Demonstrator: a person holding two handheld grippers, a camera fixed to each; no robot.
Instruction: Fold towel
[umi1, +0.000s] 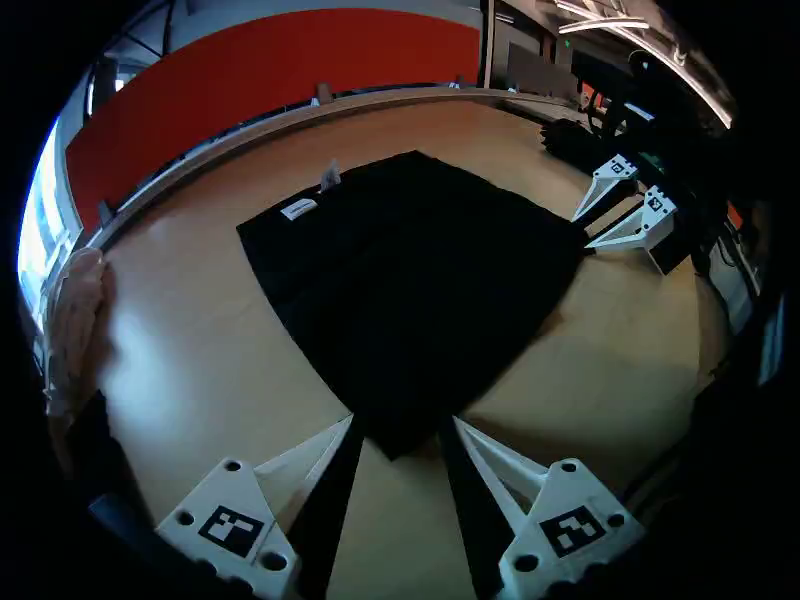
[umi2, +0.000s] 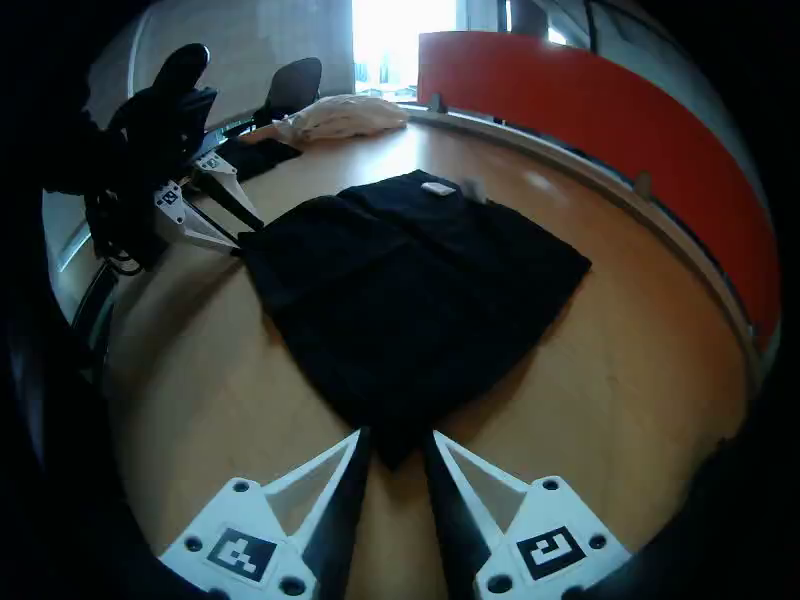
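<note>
Left gripper (umi1: 400, 450): jaws apart, straddling one towel corner; I see no pinch. Right gripper (umi2: 397, 455): likewise at a neighbouring corner, with a narrower gap. The black towel (umi1: 420, 290) lies flat mid-desk (umi1: 190, 350), faintly creased, with its white label (umi1: 298, 208) toward the far edge.

I find nothing I can read. The white tag (umi1: 299, 208) on the black towel (umi1: 420, 290) is too small, and the left claw (umi1: 400, 428) and right claw (umi2: 397, 435) bear only patterned square markers (umi1: 231, 529).
</note>
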